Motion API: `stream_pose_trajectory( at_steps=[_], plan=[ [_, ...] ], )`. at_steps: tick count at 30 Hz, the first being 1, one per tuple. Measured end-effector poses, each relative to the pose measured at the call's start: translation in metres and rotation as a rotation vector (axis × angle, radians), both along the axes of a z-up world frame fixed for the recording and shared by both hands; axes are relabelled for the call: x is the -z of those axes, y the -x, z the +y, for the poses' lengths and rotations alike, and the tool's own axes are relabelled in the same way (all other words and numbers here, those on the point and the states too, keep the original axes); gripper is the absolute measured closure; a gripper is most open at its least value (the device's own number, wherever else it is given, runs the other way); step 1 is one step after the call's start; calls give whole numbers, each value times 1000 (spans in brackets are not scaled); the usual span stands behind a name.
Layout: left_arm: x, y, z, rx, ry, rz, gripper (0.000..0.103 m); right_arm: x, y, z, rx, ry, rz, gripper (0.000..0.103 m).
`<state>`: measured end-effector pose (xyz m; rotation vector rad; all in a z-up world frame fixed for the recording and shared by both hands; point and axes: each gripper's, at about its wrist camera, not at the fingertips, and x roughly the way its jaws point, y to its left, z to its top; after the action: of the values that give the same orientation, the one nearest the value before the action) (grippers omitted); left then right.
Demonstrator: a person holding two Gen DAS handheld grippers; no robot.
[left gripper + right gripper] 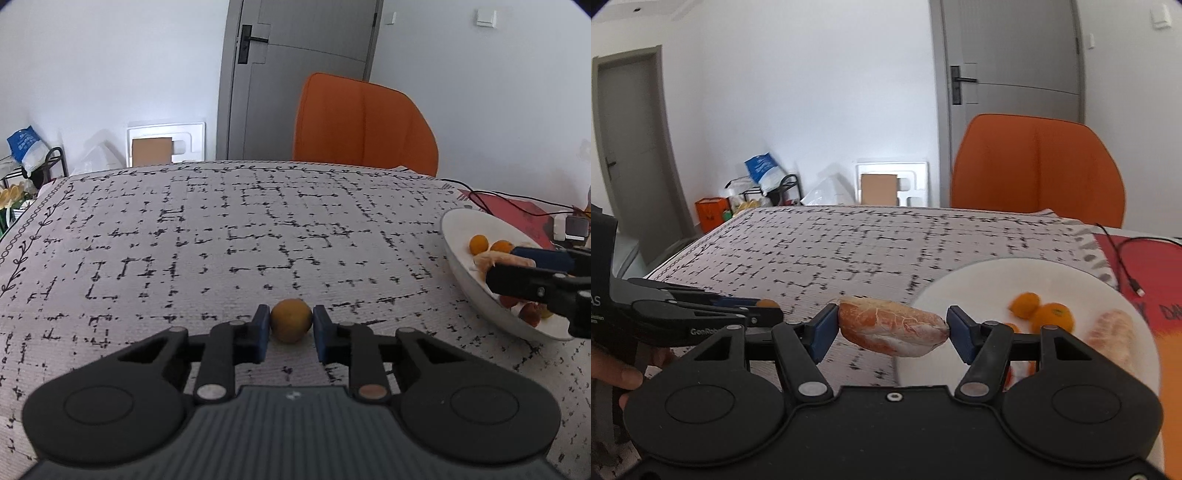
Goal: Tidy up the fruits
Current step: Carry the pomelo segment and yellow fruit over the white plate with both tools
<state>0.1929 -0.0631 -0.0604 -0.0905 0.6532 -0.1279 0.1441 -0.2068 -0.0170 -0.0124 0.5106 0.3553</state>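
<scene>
A: Orange-brown round fruit sits on the patterned cloth of the counter, right between the left gripper pads. Jaws clenched on it, pads touching both sides.

B: Right gripper?

A: Grasping a peeled citrus segment, white pith on it, pinched end to end, held above the counter at the near edge of the white plate.

B: What's on the plate?

A: Two small oranges and another peeled piece, blurred in the right wrist view. Left wrist view shows reddish fruits near the plate's front, mostly hidden behind the right gripper; can't tell what they are.

B: Plate fully visible?

A: No, cut off by the frame edge in the left view, partly covered by the gripper body in the right.

B: Person?

A: Only fingers at the left edge of the right view, holding the left gripper's handle.
</scene>
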Motion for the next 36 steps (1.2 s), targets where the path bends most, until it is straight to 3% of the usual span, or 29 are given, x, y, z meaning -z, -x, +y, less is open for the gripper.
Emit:
stream_pose_trajectory(
  at_steps=[27, 36],
  plan=[
    [-35, 6, -86, 175, -29, -96, 80, 11, 41, -77, 150, -83, 0, 42],
    [-38, 3, -116, 236, -32, -109, 80, 12, 51, -97, 193, -93, -15, 32]
  ],
)
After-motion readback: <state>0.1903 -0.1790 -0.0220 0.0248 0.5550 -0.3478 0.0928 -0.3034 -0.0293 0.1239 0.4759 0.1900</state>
